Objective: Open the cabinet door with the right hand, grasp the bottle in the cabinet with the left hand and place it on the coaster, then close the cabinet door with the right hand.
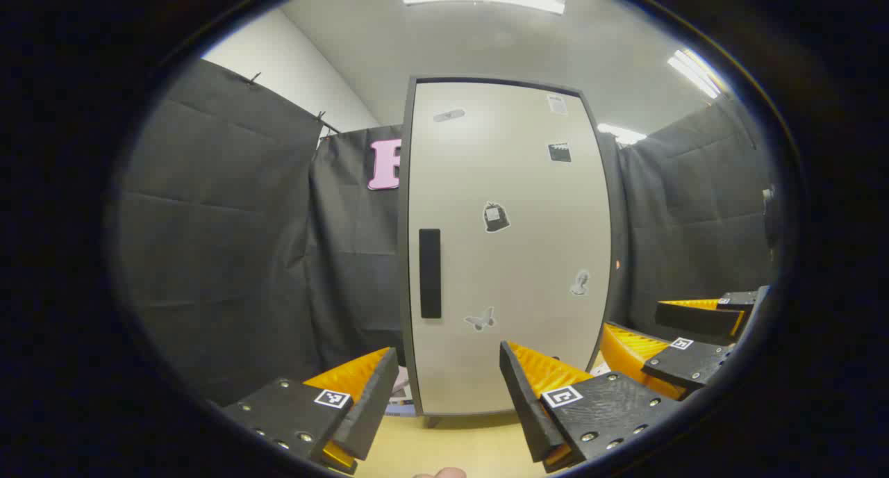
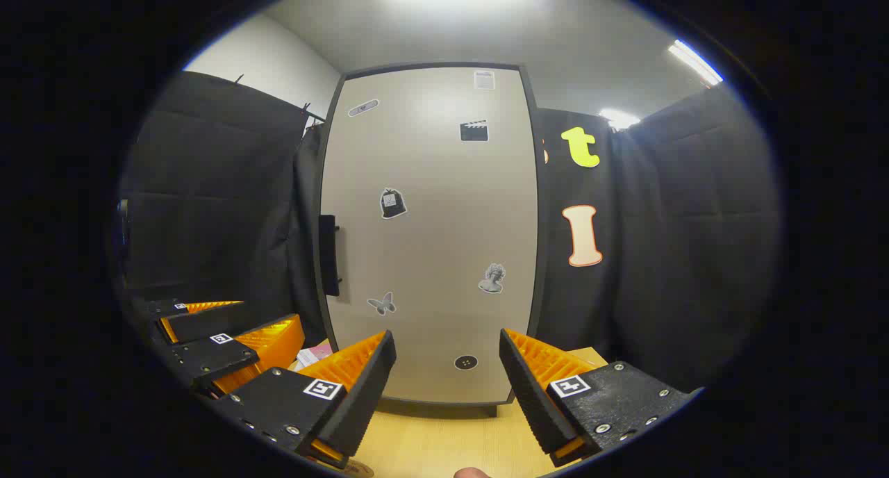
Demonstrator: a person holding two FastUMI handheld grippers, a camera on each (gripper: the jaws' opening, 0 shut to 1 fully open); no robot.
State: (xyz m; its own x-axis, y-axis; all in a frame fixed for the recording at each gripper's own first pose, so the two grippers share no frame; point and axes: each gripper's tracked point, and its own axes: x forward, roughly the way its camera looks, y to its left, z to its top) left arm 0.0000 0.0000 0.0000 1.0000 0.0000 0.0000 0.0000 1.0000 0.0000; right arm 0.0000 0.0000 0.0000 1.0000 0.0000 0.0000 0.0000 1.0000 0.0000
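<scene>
A tall pale cabinet (image 1: 507, 256) with a dark frame stands on the wooden table, its door closed. A black vertical handle (image 1: 430, 273) sits on the door's left edge; it also shows in the right gripper view, handle (image 2: 328, 254). My left gripper (image 1: 448, 388) is open in front of the door's lower part, short of it. My right gripper (image 2: 448, 374) is open too, facing the cabinet (image 2: 430, 242) from the right. The right gripper (image 1: 684, 339) appears at the right of the left gripper view. The left gripper (image 2: 222, 332) appears at the left of the right gripper view. The bottle is hidden.
The light wooden table (image 1: 458, 447) runs under both grippers to the cabinet's foot. Small flat items (image 2: 311, 356) lie on the table left of the cabinet's base. Black cloth walls stand close on both sides and behind. Several stickers dot the door.
</scene>
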